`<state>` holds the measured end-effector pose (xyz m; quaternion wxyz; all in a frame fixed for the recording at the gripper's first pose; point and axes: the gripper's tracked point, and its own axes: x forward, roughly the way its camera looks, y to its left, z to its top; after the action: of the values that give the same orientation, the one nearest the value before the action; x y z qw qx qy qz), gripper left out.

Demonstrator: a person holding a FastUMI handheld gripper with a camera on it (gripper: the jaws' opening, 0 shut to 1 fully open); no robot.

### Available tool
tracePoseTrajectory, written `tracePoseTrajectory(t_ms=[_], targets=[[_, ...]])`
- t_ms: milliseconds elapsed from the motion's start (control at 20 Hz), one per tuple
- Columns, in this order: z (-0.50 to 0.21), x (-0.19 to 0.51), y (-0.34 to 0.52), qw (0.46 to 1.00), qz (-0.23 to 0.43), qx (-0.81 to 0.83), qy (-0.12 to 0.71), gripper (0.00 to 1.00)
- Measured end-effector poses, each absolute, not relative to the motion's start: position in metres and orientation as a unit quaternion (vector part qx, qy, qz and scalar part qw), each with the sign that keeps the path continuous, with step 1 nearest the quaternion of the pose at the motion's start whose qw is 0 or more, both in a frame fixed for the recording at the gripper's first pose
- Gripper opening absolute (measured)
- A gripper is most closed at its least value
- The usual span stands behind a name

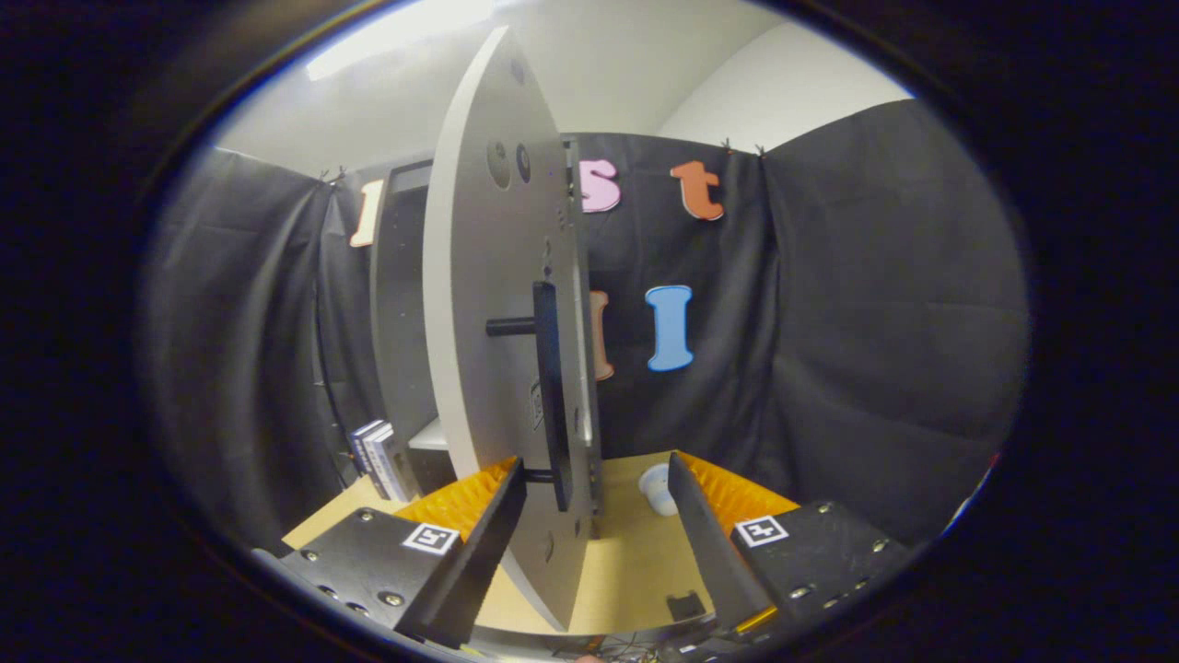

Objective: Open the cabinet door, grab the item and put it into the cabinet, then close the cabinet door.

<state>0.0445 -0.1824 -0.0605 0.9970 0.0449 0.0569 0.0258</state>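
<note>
Fingers of the gripper (597,483) are standing wide apart, pressing on nothing, with the swung-open cabinet door (488,304) jutting edge-on between them. Its dark bar handle (551,396) is running vertically along the door just ahead of the fingertips, nearer the left finger (484,543). Beyond the door, past the left finger, the cabinet (398,304) is showing a shelf, and a few boxes (378,458) are leaning by its foot. A small white cup (658,488), which seems to be the item, is sitting on the wooden table (626,562) just beyond the right finger (705,543), untouched
</note>
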Motion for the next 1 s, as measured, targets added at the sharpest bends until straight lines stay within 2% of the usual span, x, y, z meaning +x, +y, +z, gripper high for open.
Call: tracePoseTrajectory(t_ms=[550, 650, 1000], targets=[[-0.069, 0.090, -0.067, 0.988, 0.140, 0.052, 0.050, 0.95], [-0.069, 0.099, -0.051, 0.985, 0.155, 0.054, 0.051, 0.99], [-0.074, 0.171, 0.053, 0.976, 0.202, 0.064, 0.045, 1.00]])
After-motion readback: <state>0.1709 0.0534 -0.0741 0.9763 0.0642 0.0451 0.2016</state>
